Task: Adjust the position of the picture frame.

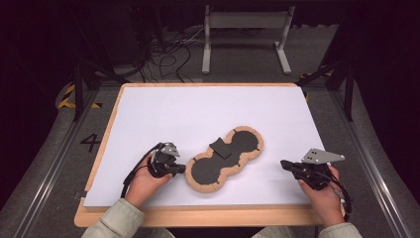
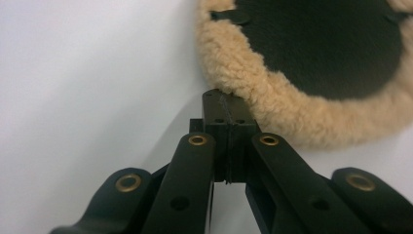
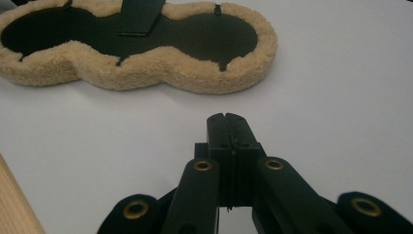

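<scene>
While both claws sat closed and empty, fleece pad (image 1: pixel 225 161) lay mid-table, long axis diagonal, near-left to far-right. L gripper (image 1: pixel 179 169) tip touched its near lobe; R gripper (image 1: pixel 286 164) stood well apart.

fleece pad (image 1: pixel 225 161) on sheet (image 1: pixel 163 114), between left gripper (image 1: pixel 179 169), right gripper (image 1: pixel 286 164)

Pale, perhaps greenish sleeves (image 1: pixel 119 220), black grippers, brass rivets (image 2: pixel 197 140), grey three-cornered plates (image 1: pixel 322 156)
</scene>
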The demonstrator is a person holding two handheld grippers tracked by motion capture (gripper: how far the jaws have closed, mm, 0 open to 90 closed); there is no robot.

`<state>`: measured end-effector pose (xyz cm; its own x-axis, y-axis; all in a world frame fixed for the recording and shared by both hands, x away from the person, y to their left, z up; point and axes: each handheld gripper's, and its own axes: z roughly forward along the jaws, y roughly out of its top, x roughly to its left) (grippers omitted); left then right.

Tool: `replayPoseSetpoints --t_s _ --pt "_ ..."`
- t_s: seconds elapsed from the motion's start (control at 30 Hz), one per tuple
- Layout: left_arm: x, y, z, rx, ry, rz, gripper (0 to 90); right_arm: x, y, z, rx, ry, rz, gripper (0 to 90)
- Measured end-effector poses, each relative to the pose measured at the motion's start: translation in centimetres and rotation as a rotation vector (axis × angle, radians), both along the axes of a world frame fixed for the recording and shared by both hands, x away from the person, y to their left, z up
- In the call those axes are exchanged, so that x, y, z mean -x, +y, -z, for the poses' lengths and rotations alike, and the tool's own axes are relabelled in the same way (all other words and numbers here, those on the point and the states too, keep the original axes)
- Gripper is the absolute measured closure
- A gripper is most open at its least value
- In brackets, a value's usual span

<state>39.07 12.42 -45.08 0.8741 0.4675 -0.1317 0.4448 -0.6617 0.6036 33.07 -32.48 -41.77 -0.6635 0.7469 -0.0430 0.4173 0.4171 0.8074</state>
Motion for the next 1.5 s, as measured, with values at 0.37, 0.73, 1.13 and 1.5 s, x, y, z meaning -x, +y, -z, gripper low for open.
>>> replayPoseSetpoints --t_s 0.37,0.73,1.13,1.5 --pt "0.8 0.7 -0.4 0.015 -0.025 -0.016 84.8 -1.8 2.3 0.0 0.062 0.072 0.001 90.0" --pt "1.1 2.1 -1.4 0.075 -0.072 -0.062 84.1 -5.7 7.0 0.5 0.255 0.210 -0.023 90.0" --pt "1.3 2.5 -1.4 0.074 -0.079 -0.085 86.2 -8.8 10.4 1.1 0.363 0.230 -0.003 90.0" --pt "1.5 3.2 -1.1 0.072 -0.069 -0.103 86.4 -12.8 12.6 1.3 0.354 0.220 0.019 90.0"
